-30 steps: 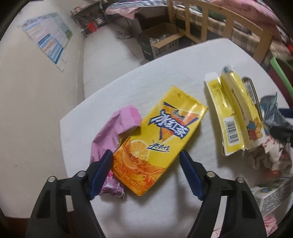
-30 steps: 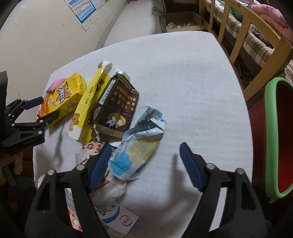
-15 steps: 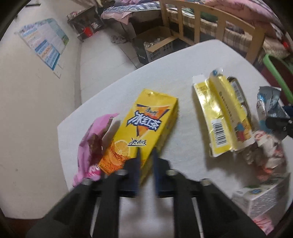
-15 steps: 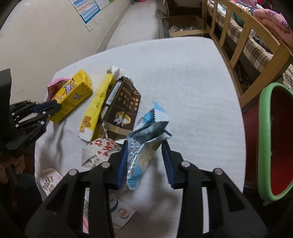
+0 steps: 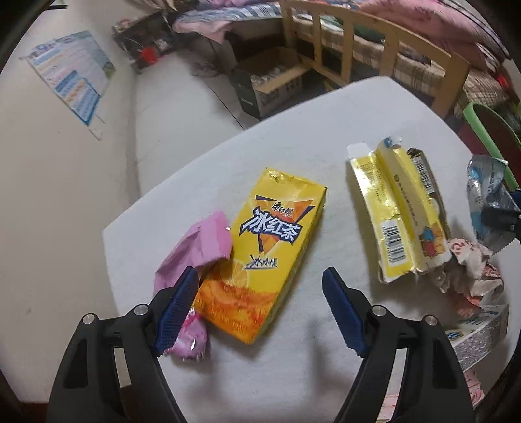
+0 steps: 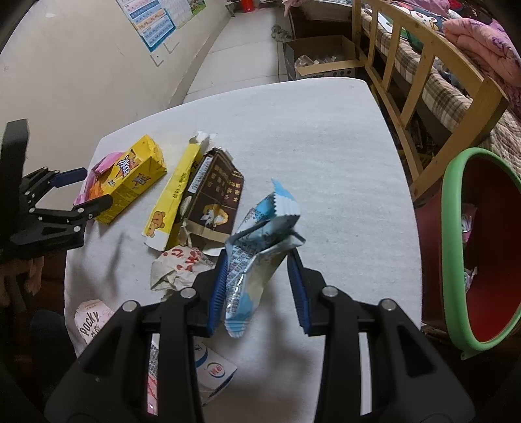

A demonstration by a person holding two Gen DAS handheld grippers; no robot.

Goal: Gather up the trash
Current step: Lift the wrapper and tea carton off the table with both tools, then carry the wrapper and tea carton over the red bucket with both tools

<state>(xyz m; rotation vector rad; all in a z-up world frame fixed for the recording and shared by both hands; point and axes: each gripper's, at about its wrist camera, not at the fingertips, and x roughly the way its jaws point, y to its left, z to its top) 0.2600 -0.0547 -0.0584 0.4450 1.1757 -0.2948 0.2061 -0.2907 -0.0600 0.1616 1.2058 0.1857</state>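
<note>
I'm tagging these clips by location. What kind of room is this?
Most likely a bedroom in a home: a wooden bed frame with a pink quilt stands beside the white table, a study chart hangs on the wall, and a cardboard box sits on the floor.

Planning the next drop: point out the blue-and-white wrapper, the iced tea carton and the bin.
blue-and-white wrapper (image 6: pixel 260 257): right wrist view, crumpled middle.
iced tea carton (image 5: pixel 263 247): left wrist view, printed front face.
bin (image 6: pixel 451 247): right wrist view, green rim.
</note>
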